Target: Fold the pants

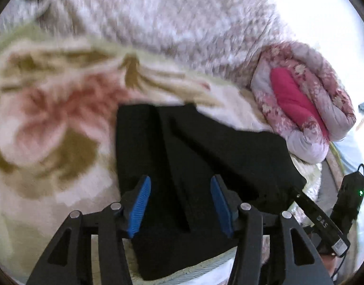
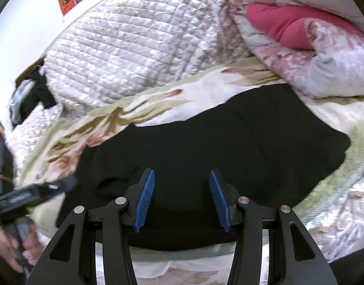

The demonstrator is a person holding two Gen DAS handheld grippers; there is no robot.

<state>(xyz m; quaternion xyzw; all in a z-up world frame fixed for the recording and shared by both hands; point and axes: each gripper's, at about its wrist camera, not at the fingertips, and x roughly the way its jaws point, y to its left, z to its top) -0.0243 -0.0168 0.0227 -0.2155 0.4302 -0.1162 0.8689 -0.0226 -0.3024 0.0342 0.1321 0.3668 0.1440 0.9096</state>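
On the flowered bedspread (image 2: pixel 158 99) lie the black pants (image 2: pixel 217 142), their long axis running nine to three across the right gripper (image 2: pixel 182 198) and toward twelve from the left gripper (image 1: pixel 180 204). Both hover over the cloth, jaws wide apart, holding nothing. At one o'clock sits a rolled pink quilt (image 2: pixel 312 35).

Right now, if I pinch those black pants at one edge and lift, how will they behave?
The black pants would likely sag and drape: they lie limp and flat on the floral blanket. The overlapping layers may slide apart if only one is caught. They look thin, so probably light. Both grippers, left and right, have jaws open above them.
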